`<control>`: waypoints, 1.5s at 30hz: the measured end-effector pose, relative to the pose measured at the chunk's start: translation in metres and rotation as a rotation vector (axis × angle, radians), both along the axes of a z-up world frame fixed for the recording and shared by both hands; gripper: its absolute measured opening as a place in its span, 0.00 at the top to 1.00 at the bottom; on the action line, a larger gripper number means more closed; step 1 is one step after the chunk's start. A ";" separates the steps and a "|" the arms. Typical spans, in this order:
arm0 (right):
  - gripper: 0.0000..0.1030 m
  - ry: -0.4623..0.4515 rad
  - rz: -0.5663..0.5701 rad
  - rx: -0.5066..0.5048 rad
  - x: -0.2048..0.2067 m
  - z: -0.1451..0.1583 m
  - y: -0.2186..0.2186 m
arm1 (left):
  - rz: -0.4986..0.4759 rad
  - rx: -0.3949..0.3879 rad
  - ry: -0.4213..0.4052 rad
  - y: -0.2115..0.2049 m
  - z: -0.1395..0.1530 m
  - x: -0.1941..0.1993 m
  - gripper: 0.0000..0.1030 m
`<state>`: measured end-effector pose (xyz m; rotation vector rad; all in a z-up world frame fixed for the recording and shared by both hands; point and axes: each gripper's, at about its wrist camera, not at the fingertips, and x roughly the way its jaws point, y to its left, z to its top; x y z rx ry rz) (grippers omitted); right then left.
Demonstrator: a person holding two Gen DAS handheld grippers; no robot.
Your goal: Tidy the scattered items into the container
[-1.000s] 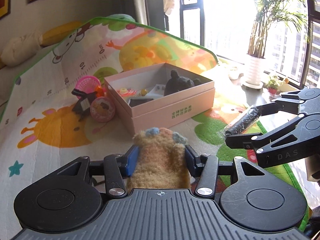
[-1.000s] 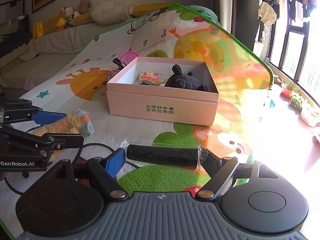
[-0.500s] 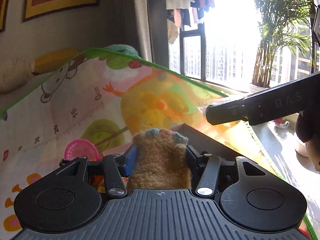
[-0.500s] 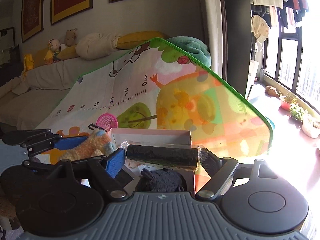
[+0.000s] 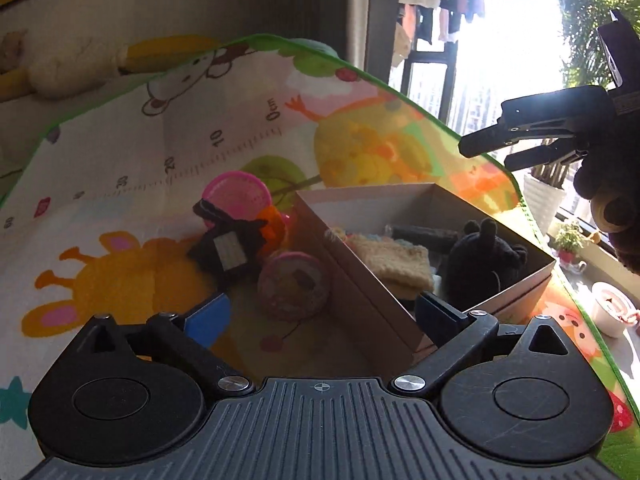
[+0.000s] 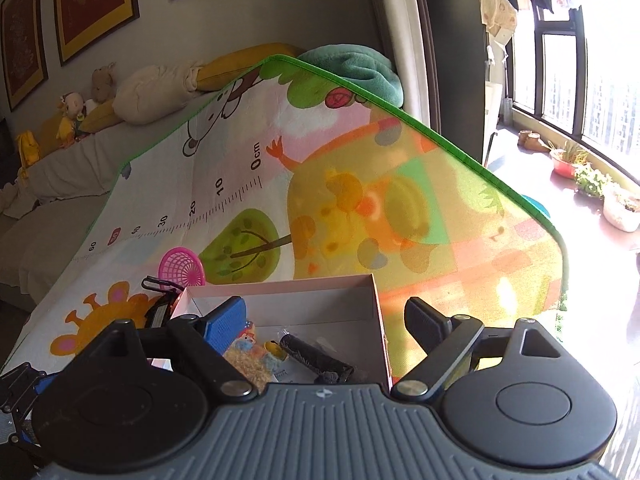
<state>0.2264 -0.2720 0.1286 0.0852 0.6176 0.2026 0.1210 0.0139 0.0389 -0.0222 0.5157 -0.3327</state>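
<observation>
The pink cardboard box (image 5: 360, 284) stands on the play mat. Inside it lie a tan woolly plush (image 5: 394, 260), a wrapped black roll (image 5: 424, 234) and a black plush animal (image 5: 486, 256). My left gripper (image 5: 320, 308) hovers at the box's near left wall, its jaws opening wide with nothing gripped. In the right wrist view my right gripper (image 6: 324, 308) hangs over the box (image 6: 374, 292), its jaws opening and empty, with the roll (image 6: 316, 360) and tan plush (image 6: 248, 364) lying below. The right gripper (image 5: 486, 156) also shows at the upper right of the left wrist view.
Left of the box on the mat lie a pink mesh basket (image 5: 236, 196), a black labelled item (image 5: 228, 248), an orange piece (image 5: 274, 226) and a round pink toy (image 5: 294, 290). A sofa with cushions (image 6: 152, 92) stands behind; plant pots (image 6: 568, 160) line the window side.
The left jaws have spread and the tan plush now lies in the box. The right jaws have let go of the black roll, which also lies in the box. Both grippers moved over the box.
</observation>
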 end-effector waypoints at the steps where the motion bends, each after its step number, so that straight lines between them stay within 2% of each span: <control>1: 0.15 0.002 0.016 -0.008 -0.003 0.002 0.008 | 0.028 0.013 0.000 0.005 0.000 -0.001 0.01; 4: 0.16 -0.004 0.072 -0.063 -0.010 0.006 0.040 | 0.087 -0.022 -0.015 0.026 -0.003 -0.008 0.01; 5: 0.20 -0.010 0.095 -0.094 -0.013 0.007 0.054 | 0.103 -0.043 -0.009 0.033 -0.006 -0.008 0.01; 7: 0.35 -0.013 0.180 -0.187 -0.018 0.006 0.089 | 0.145 -0.076 0.008 0.046 -0.012 -0.007 0.01; 8: 0.46 -0.008 0.218 -0.223 -0.019 0.004 0.103 | 0.165 -0.091 0.019 0.051 -0.015 -0.007 0.01; 9: 0.50 -0.001 0.258 -0.260 -0.019 0.001 0.119 | 0.179 -0.109 0.030 0.056 -0.019 -0.007 0.01; 13: 0.51 0.027 0.340 -0.361 -0.006 -0.009 0.173 | 0.197 -0.147 0.069 0.064 -0.028 -0.006 0.01; 17: 0.51 0.080 0.321 -0.396 0.039 -0.016 0.209 | 0.223 -0.189 0.086 0.072 -0.032 -0.008 0.00; 20: 0.51 0.102 0.259 -0.446 0.090 -0.025 0.223 | 0.234 -0.212 0.103 0.075 -0.033 -0.007 0.00; 24: 0.51 0.202 0.153 -0.486 0.151 -0.052 0.233 | 0.235 -0.207 0.110 0.074 -0.033 -0.007 0.00; 28: 0.52 0.287 0.149 -0.472 0.180 -0.074 0.241 | 0.235 -0.211 0.118 0.075 -0.034 -0.007 0.00; 30: 0.74 0.346 0.176 -0.428 0.181 -0.079 0.244 | 0.235 -0.218 0.122 0.076 -0.034 -0.006 0.00; 32: 0.82 0.375 0.212 -0.372 0.172 -0.079 0.246 | 0.231 -0.221 0.126 0.077 -0.034 -0.006 0.00; 35: 0.88 0.362 0.274 -0.321 0.145 -0.070 0.249 | 0.225 -0.216 0.133 0.078 -0.033 -0.007 0.00; 38: 0.85 0.358 0.349 -0.275 0.112 -0.059 0.247 | 0.241 -0.158 0.134 0.075 -0.030 -0.019 0.00; 40: 0.84 0.348 0.394 -0.267 0.088 -0.053 0.244 | 0.228 -0.145 0.139 0.075 -0.029 -0.030 0.00; 45: 0.84 0.354 0.504 -0.172 0.037 -0.031 0.232 | 0.193 -0.110 0.137 0.074 -0.027 -0.063 0.00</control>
